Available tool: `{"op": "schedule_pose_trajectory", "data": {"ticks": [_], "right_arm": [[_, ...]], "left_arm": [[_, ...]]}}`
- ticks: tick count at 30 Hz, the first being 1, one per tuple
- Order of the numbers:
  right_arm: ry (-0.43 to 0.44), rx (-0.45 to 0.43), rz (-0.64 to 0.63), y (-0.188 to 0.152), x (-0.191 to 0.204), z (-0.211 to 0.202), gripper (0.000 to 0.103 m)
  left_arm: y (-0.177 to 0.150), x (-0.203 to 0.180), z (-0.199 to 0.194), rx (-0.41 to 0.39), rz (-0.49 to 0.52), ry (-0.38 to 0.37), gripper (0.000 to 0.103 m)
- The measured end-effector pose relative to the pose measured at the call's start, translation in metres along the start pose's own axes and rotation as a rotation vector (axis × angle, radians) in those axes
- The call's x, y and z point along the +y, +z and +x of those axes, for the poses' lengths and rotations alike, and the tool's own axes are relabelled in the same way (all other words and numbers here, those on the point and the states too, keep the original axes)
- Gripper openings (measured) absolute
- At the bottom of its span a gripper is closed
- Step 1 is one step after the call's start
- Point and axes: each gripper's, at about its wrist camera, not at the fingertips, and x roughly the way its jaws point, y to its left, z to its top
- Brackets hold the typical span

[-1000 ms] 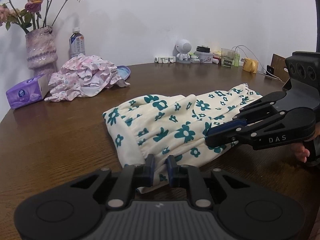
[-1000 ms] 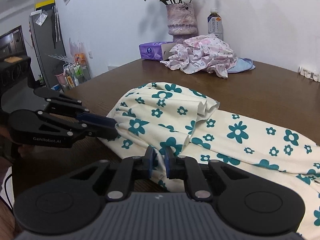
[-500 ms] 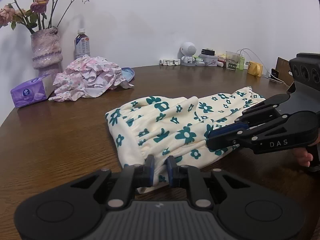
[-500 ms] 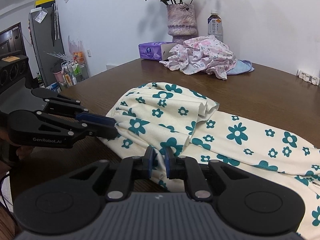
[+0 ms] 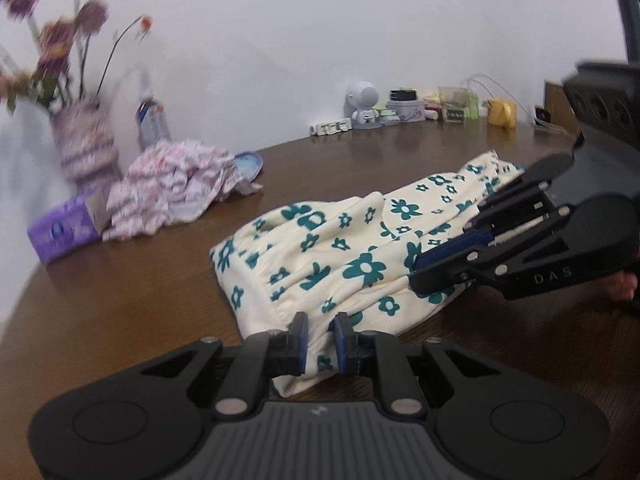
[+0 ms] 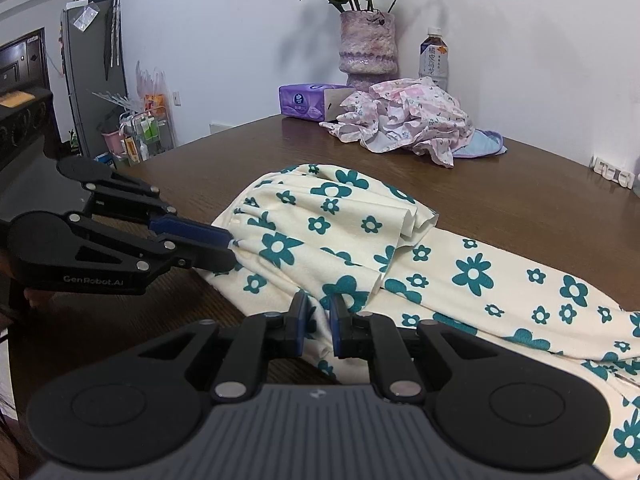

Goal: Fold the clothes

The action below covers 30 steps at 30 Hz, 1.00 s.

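A white wall stands behind a dark brown wooden bench with a rounded edge; in the right wrist view a grey cabinet and cluttered racks fill the room beyond the bench's left edge.

Along the far edge, left to right in the right wrist view, sit a purple tissue pack, a mottled purple vase of dried roses, a heap of pink floral cloth with a pale blue piece poking out from under it, and a labelled bottle. In the left wrist view, small items line the far edge further right: a little white robot figure, tins and a yellow cup.

The cream garment with teal flowers lies across the middle of the bench toward the near edge, partly folded, its gathered waistband end on the left in both views and its length running to the right.

The left hand-held gripper has its jaws nearly closed, pinching the near corner of the waistband end. The right hand-held gripper is likewise nearly closed on a fold of the same garment at its near edge, further along. Each shows in the other's view, gripping the cloth.
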Motion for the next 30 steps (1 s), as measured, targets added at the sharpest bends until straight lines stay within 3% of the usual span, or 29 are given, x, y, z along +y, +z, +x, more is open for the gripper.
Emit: {"op": "schedule_pose_trajectory", "data": {"ticks": [11, 30], "right_arm": [[-0.025, -0.001, -0.054, -0.002, 0.008, -0.001, 0.012], [-0.072, -0.063, -0.131, 0.003, 0.016, -0.012, 0.012]], "left_arm": [[0.0, -0.012, 0.0, -0.014, 0.201, 0.03, 0.015], [-0.011, -0.022, 0.003, -0.04, 0.262, 0.054, 0.014]]}}
